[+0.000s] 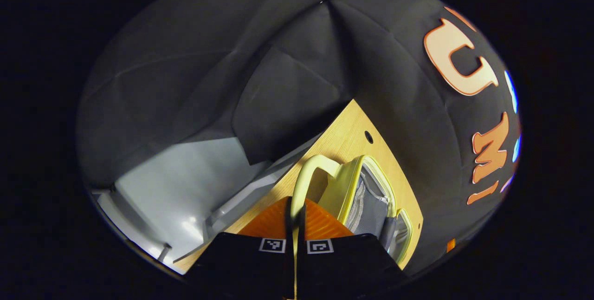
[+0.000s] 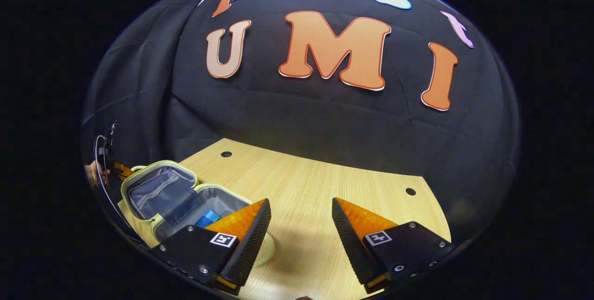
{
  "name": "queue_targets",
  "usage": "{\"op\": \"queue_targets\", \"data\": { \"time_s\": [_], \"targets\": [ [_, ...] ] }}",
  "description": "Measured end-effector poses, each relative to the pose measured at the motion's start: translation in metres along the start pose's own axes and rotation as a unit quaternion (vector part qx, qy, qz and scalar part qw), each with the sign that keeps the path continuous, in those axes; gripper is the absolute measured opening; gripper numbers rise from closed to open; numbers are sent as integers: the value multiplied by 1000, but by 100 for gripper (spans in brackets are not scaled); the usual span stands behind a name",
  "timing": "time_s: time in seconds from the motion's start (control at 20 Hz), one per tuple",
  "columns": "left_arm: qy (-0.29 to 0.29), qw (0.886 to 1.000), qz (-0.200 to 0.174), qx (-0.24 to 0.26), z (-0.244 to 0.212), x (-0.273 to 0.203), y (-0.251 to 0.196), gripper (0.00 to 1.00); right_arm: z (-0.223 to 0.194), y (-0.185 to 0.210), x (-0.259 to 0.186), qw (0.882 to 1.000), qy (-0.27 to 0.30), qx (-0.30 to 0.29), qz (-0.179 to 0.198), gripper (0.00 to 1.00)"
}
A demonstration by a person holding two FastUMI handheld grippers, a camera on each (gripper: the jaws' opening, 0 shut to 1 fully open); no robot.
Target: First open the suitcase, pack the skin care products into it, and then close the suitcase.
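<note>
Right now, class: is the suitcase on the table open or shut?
Open. In the right gripper view the suitcase lies with its lid swung back, grey lining showing, and a blue item inside the base.

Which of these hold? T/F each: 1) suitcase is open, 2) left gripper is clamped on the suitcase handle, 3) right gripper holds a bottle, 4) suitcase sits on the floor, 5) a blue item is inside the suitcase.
1) True: the suitcase lies open, lid back, grey lining showing.
2) True: the left gripper has its fingers shut on the pale handle.
3) False: the right gripper is open with nothing between its fingers.
4) False: it sits on the wooden table.
5) True: a blue item lies in the lower half.
</note>
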State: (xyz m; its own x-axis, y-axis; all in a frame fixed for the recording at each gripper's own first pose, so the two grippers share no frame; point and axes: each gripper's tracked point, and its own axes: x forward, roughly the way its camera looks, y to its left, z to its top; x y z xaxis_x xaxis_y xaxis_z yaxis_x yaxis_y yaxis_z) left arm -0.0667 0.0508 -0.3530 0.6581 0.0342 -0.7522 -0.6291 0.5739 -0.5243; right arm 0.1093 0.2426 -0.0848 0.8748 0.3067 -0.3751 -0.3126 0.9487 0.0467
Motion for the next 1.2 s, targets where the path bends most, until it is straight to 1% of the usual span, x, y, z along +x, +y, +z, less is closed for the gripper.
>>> {"op": "queue_targets", "data": {
  "time_s": [0.1,0.15,0.2,0.25,0.35,0.55,0.75,0.9,1.2],
  "targets": [
    [-14,1000,-12,15,11,-18,-17,4,3,-2,-1,1000,-6,2,1,85],
    [-27,999,-19,26,18,-28,-30,2,5,-4,-1,1000,-8,2,2,85],
    [-33,998,-23,40,21,-39,-43,4,7,-7,-1,1000,-11,1,0,85],
    [-45,997,-26,57,25,-51,-56,2,9,-9,-1,1000,-14,2,1,86],
    [-61,994,-38,83,31,-70,-87,2,10,-14,-2,1000,-19,5,3,85],
    [-89,986,-80,119,35,-109,-154,2,21,-25,-5,999,-33,9,4,86],
    [-109,974,-110,166,17,-138,-218,2,29,-39,-11,999,-49,4,3,86],
    [-113,966,-120,199,0,-155,-253,1,30,-49,-16,998,-57,12,4,86],
    [-112,955,-143,236,-44,-171,-316,2,31,-66,-21,997,-71,14,10,86]
  ]
}}
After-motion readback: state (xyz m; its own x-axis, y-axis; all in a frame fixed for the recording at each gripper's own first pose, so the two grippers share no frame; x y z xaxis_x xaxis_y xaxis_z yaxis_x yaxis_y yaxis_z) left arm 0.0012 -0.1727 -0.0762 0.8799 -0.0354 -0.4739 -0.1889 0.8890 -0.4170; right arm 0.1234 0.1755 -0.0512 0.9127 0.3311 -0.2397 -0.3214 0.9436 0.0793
